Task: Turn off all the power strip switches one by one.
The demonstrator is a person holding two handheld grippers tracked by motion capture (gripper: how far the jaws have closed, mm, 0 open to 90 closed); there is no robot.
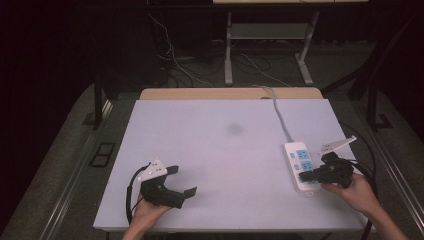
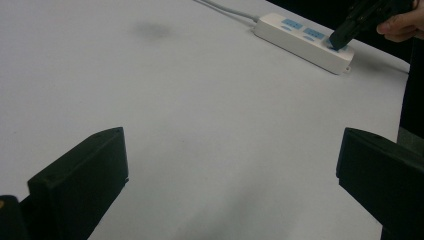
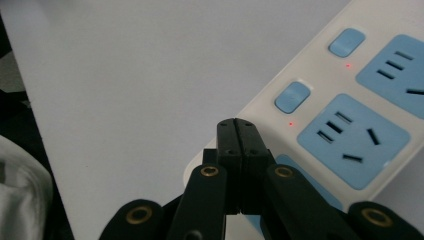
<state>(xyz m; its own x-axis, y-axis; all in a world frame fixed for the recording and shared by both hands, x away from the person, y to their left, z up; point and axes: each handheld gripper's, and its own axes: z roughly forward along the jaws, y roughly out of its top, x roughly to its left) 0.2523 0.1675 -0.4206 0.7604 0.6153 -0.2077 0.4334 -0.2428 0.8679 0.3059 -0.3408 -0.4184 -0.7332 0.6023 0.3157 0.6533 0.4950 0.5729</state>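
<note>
Pressing down here with my right gripper (image 1: pixel 306 175), jaws shut flat against each other and holding nothing, the closed tip sitting over the near end of the power strip (image 1: pixel 300 165) on the counter (image 1: pixel 215 150). In the right gripper view the tip lies just short of a blue rocker switch (image 3: pixel 293 96), with a small red light (image 3: pixel 290 123) glowing beside it and a second switch (image 3: pixel 347 42) with its own red dot farther along; whether my tip actually touches the strip's near end I can't tell, since the jaws hide that spot. The strip looks like hard, smooth white plastic, stiff and light, so I judge it will slide on this slick counter if I push sideways; a straight downward poke on a switch seems safer than a nudge. If I needed to lift it, I'd take it across its narrow width near the middle, clear of the blue sockets (image 3: pixel 352 140), and mind the white cord (image 1: pixel 280 115) that runs off the far end toward the back edge, since it may tug. My left gripper (image 1: pixel 183 181) sits well apart on the near left of the counter, jaws spread wide and empty; from its own view the strip (image 2: pixel 302 41) lies far off at upper right, with my right hand (image 2: pixel 400 22) above it.
</note>
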